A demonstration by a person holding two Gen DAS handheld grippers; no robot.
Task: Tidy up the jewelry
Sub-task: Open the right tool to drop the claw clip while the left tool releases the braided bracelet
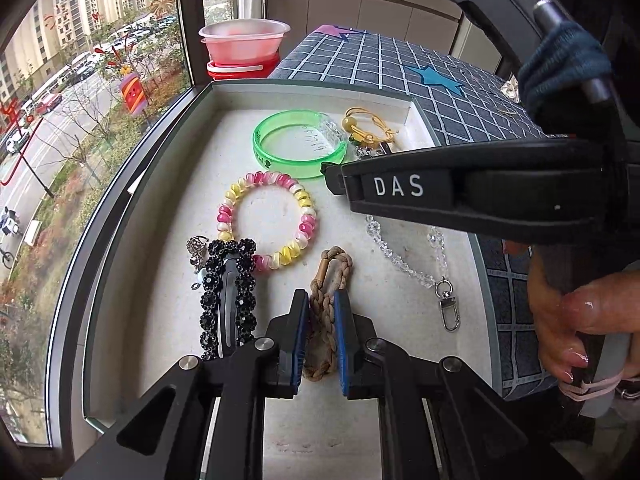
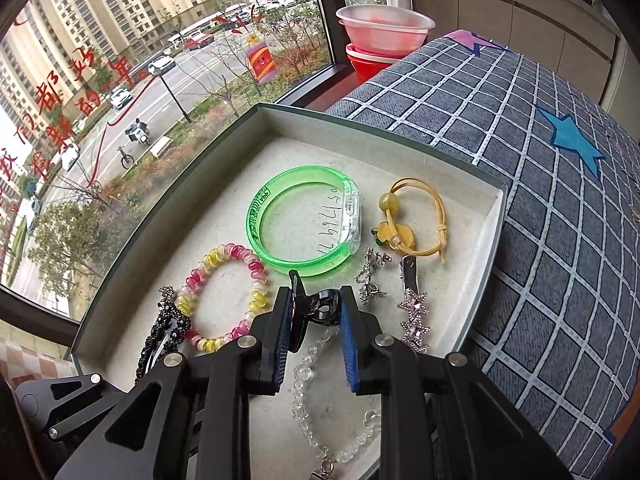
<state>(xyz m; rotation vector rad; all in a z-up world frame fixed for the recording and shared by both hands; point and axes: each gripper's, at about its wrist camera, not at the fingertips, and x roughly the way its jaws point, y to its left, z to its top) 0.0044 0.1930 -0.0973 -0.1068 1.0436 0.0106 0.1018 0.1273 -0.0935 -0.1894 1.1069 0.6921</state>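
Left gripper point(image 1: 322, 344), nearest the lens, has its blue pads closed on the braided rope bracelet point(image 1: 326, 312), whose long axis runs straight away between the fingers, its loop end resting on the tray point(image 1: 280, 100) floor beside the pink-and-yellow bead bracelet point(image 1: 267, 222). Right gripper point(image 2: 312, 320) clamps a black claw clip point(image 2: 316, 304) above the tray's middle, just short of the green bangle point(image 2: 304, 224) and over the clear crystal chain point(image 2: 316, 380). Free floor lies between bangle and chain, nearer the right hand; the clip probably goes down there. Smaller silver charms point(image 2: 370, 276) sit just right of it.
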